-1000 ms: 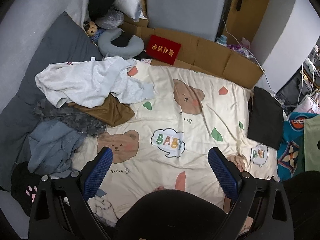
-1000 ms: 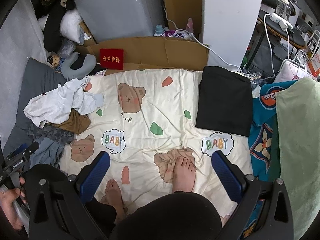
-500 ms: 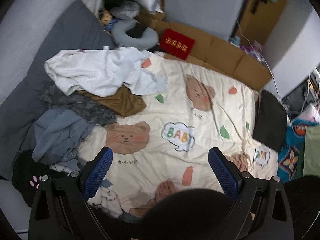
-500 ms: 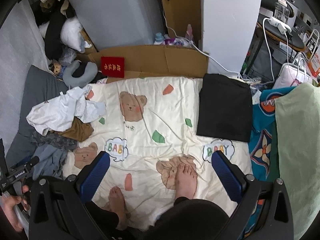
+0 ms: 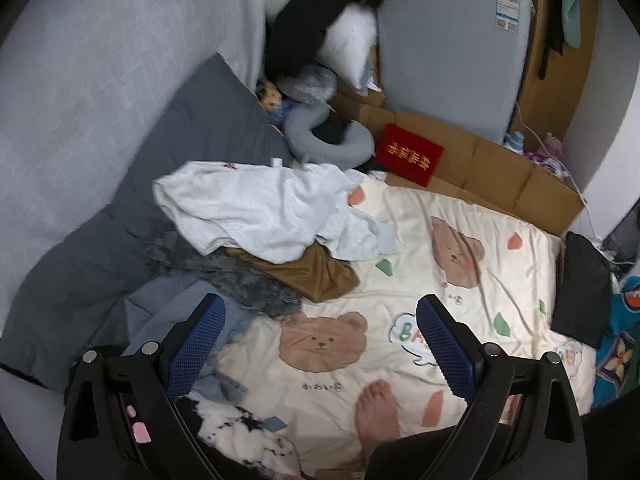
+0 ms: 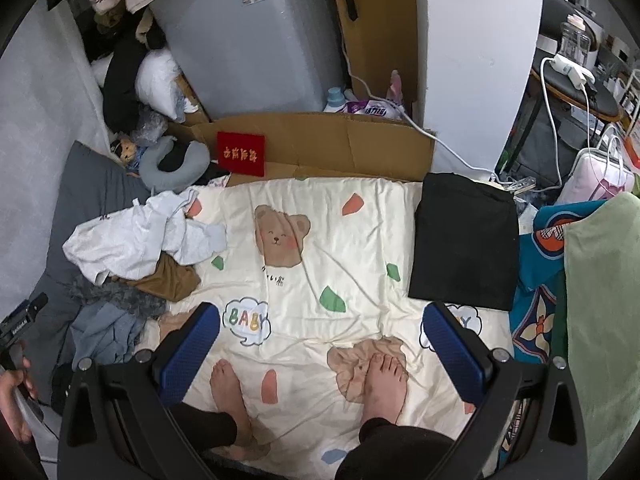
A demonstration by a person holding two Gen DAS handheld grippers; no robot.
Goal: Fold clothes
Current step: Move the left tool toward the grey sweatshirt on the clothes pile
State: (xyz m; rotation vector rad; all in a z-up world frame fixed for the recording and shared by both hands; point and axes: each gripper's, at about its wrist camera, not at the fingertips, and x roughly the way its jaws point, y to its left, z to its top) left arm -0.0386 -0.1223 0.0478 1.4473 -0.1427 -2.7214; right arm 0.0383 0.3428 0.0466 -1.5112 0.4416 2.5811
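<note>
A heap of loose clothes lies at the left edge of a cream bear-print blanket (image 5: pixel 460 280) (image 6: pixel 320 248): a white top (image 5: pixel 256 212) (image 6: pixel 128 240) over a brown garment (image 5: pixel 316 276) (image 6: pixel 172 280), a grey patterned piece (image 5: pixel 240 276) and blue-grey clothing (image 5: pixel 168 312) (image 6: pixel 104 332). A folded black garment (image 6: pixel 464 240) (image 5: pixel 580 284) rests at the blanket's right edge. My left gripper (image 5: pixel 320 344) hangs open high above the heap's near side. My right gripper (image 6: pixel 320 352) hangs open above the blanket's middle, holding nothing.
A person's bare feet (image 6: pixel 386 380) stand on the blanket. A grey cushion (image 5: pixel 140 216) lines the left wall. Behind lie a neck pillow (image 5: pixel 324 140), a red booklet (image 5: pixel 410 154) on cardboard (image 6: pixel 344 140), and a grey appliance (image 6: pixel 248 40). Green cloth (image 6: pixel 600 320) is at right.
The left gripper has swung left and toward the clothes heap, which now fills more of its view. The right gripper has risen or pulled back a little, showing both feet.
</note>
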